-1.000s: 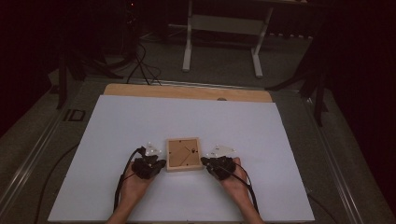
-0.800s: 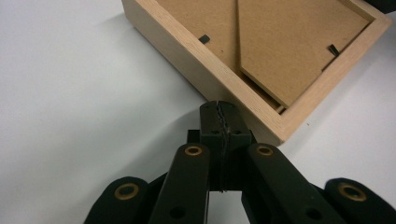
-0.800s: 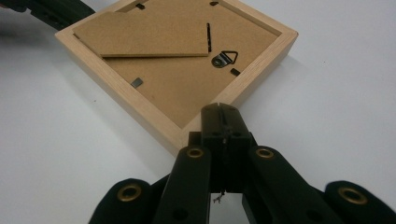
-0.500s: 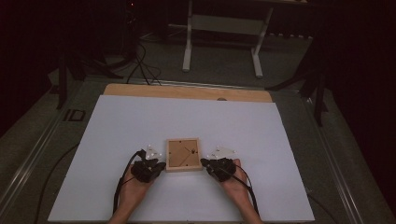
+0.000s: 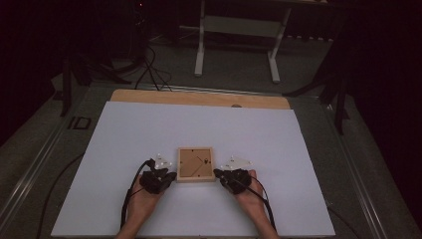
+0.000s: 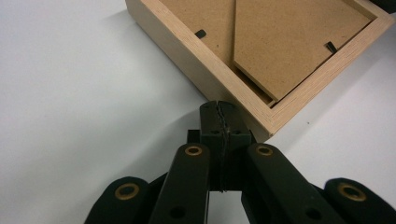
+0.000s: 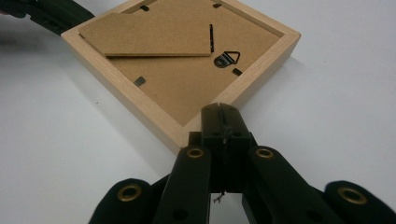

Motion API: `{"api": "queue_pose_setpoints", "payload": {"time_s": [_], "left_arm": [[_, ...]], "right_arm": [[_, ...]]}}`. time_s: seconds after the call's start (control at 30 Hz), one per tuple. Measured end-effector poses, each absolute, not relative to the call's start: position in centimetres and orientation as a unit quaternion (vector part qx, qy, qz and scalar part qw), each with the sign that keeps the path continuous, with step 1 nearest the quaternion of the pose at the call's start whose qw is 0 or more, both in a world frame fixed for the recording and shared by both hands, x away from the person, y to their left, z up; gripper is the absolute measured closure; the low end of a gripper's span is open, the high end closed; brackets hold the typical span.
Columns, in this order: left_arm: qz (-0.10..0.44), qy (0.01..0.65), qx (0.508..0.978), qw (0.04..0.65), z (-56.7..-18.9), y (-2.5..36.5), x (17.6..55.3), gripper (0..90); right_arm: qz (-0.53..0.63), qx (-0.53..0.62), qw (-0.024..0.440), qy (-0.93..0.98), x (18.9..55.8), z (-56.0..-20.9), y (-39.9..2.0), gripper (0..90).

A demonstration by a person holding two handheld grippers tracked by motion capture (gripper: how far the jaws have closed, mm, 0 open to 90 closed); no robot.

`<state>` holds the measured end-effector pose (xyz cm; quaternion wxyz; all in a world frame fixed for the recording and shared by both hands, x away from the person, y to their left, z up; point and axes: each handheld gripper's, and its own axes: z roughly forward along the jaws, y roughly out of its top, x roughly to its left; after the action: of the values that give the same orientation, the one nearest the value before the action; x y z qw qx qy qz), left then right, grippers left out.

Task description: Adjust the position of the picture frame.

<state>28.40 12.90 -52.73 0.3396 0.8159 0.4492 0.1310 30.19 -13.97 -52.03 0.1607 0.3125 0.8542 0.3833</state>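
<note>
A square wooden picture frame [image 5: 195, 164] lies face down on the white table, its brown backing board, stand flap and small metal clips up. My left gripper [image 5: 170, 176] rests at its near left corner, jaws shut with nothing between them. In the left gripper view the shut tips [image 6: 219, 108] sit against the frame's [image 6: 261, 51] corner. My right gripper [image 5: 218, 174] is at the near right corner, likewise shut and empty. In the right gripper view its tips [image 7: 220, 111] meet the frame's [image 7: 187, 56] corner, with a black hanger [image 7: 226, 59] on the backing.
The white sheet [image 5: 149, 129] covers a wooden tabletop [image 5: 199, 98], with bare surface all around the frame. A white stand's legs [image 5: 236, 45] and cables [image 5: 149, 69] lie on the dark floor beyond the far edge. Black cables trail from both grippers toward the near edge.
</note>
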Motion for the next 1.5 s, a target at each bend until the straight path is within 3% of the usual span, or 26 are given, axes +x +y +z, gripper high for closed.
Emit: {"api": "queue_pose_setpoints", "payload": {"time_s": [1.5], "left_arm": [[0.125, 0.471, 0.8, 0.352, -52.9, 14.0, 29.3, 90.0]], "right_arm": [[0.39, 0.315, 0.16, 0.85, 30.3, -52.2, -13.0, 90.0]]}}
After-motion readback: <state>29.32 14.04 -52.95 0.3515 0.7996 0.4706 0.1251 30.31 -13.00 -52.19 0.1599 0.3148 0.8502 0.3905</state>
